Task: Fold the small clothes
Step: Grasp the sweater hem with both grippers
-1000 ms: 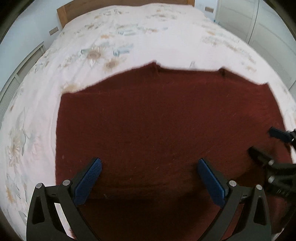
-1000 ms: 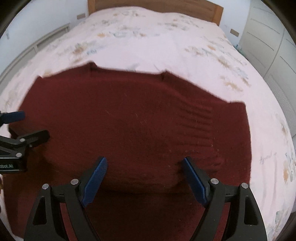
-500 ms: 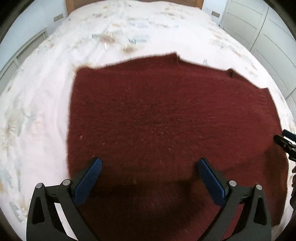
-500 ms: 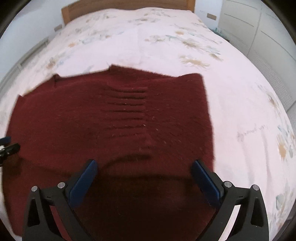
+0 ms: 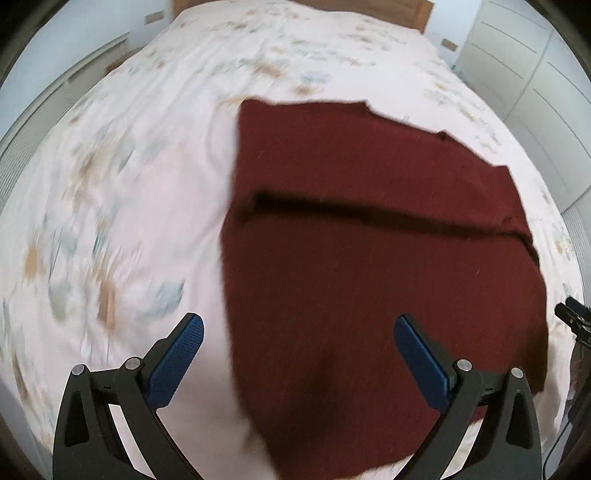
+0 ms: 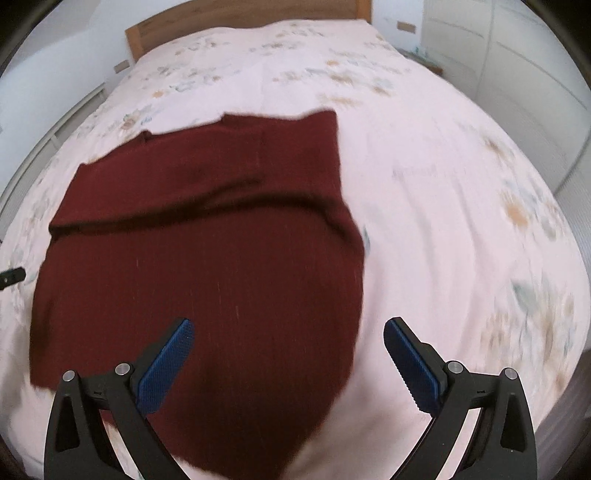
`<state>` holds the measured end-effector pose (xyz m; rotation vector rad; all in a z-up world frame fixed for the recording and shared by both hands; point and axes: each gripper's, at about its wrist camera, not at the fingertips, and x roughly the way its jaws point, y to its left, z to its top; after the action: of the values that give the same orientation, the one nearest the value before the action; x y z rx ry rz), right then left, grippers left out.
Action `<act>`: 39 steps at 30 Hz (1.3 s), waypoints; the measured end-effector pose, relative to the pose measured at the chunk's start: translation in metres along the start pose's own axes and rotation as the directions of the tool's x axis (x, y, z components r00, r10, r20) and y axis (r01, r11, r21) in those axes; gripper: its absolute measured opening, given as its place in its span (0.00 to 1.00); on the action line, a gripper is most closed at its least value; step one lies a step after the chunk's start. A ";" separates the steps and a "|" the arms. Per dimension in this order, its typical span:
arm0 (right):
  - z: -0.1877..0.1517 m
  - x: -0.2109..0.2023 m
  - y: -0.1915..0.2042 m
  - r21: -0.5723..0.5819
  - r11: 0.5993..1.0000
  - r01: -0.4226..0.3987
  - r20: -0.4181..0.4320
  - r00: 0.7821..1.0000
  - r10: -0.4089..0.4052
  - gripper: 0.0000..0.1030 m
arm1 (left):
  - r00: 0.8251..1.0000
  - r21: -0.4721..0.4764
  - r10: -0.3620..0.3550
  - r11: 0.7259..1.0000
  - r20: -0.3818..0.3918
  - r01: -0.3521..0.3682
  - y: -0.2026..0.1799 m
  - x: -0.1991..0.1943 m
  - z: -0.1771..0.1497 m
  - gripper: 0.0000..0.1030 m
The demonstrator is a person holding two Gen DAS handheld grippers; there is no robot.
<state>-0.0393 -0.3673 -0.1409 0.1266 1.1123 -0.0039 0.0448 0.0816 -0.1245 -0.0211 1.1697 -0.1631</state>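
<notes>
A dark red knitted garment (image 5: pixel 388 258) lies flat on the bed, with a fold line running across its middle. It also shows in the right wrist view (image 6: pixel 207 266). My left gripper (image 5: pixel 299 354) is open and empty, above the garment's near left edge. My right gripper (image 6: pixel 288 354) is open and empty, above the garment's near right edge. The tip of the right gripper (image 5: pixel 572 317) shows at the right border of the left wrist view. The tip of the left gripper (image 6: pixel 13 275) shows at the left border of the right wrist view.
The bed has a white floral cover (image 5: pixel 129 203), also in the right wrist view (image 6: pixel 461 221). A wooden headboard (image 6: pixel 240 22) stands at the far end. White wardrobe doors (image 5: pixel 535 74) line the right side.
Both grippers have pulled back and apart, left to the left, right to the right. The garment now looks smaller and farther, with a fold line across it.
</notes>
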 end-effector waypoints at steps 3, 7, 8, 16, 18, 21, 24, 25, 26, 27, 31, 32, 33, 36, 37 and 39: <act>-0.021 0.006 0.000 0.020 1.000 -0.011 -0.044 0.999 0.012 0.99 | 0.999 -0.007 0.022 1.000 -0.024 -0.022 -0.001 -0.002 -0.022 0.99; -0.044 0.015 0.001 0.037 0.999 -0.021 -0.103 0.994 0.025 0.99 | 0.996 -0.010 0.022 1.000 -0.085 -0.023 -0.002 0.005 -0.050 0.99; -0.048 0.017 0.002 0.039 0.999 -0.026 -0.114 0.993 0.030 0.99 | 0.995 -0.015 0.017 1.000 -0.097 -0.018 0.000 0.007 -0.056 0.99; -0.063 0.026 0.006 0.031 0.998 -0.046 -0.158 0.986 0.051 0.99 | 0.981 0.011 -0.037 0.999 -0.188 0.039 -0.020 0.025 -0.089 0.98; -0.066 0.026 0.005 0.034 0.998 -0.047 -0.160 0.986 0.052 0.99 | 0.981 0.032 -0.034 0.999 -0.188 0.041 -0.026 0.026 -0.091 0.98; -0.065 0.027 0.004 0.056 0.997 -0.053 -0.167 0.984 0.062 0.99 | 0.981 0.070 -0.024 0.997 -0.195 0.039 -0.035 0.031 -0.093 0.87; -0.067 0.025 0.002 0.071 0.996 -0.052 -0.168 0.984 0.064 0.83 | 0.981 0.091 -0.027 0.995 -0.192 0.045 -0.039 0.033 -0.093 0.70; -0.067 0.026 0.001 0.076 0.996 -0.054 -0.178 0.982 0.067 0.65 | 0.981 0.091 -0.033 0.994 -0.192 0.052 -0.040 0.032 -0.091 0.63; -0.068 0.027 0.000 0.086 0.994 -0.069 -0.188 0.978 0.084 0.48 | 0.981 0.091 -0.038 0.994 -0.191 0.057 -0.040 0.031 -0.090 0.59; -0.068 0.029 -0.001 0.102 0.990 -0.100 -0.198 0.973 0.119 0.43 | 0.980 0.088 -0.048 0.994 -0.192 0.066 -0.039 0.030 -0.089 0.49; -0.063 0.025 0.001 0.083 0.988 -0.127 -0.208 0.968 0.142 0.14 | 0.968 0.053 -0.135 0.987 -0.209 0.149 -0.035 0.027 -0.083 0.13; -0.061 0.022 0.001 0.088 0.985 -0.145 -0.203 0.966 0.161 0.12 | 0.965 0.042 -0.152 0.986 -0.214 0.164 -0.034 0.025 -0.081 0.12; -0.058 0.018 0.001 0.087 0.984 -0.158 -0.196 0.965 0.172 0.12 | 0.964 0.045 -0.154 0.985 -0.215 0.167 -0.030 0.022 -0.080 0.10; -0.046 0.002 0.000 0.074 0.981 -0.177 -0.155 0.970 0.187 0.12 | 0.965 0.066 -0.164 0.981 -0.206 0.181 -0.029 0.012 -0.072 0.09; -0.042 -0.003 0.000 0.072 0.980 -0.186 -0.141 0.971 0.195 0.12 | 0.961 0.058 -0.189 0.977 -0.201 0.204 -0.028 0.007 -0.068 0.09; -0.031 -0.013 -0.001 0.066 0.978 -0.196 -0.110 0.973 0.202 0.11 | 0.960 0.047 -0.210 0.974 -0.183 0.222 -0.025 0.004 -0.062 0.09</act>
<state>-0.0730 -0.3657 -0.1432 0.2904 1.2125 0.1544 -0.0138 0.0606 -0.1497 -0.0770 1.3381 -0.4043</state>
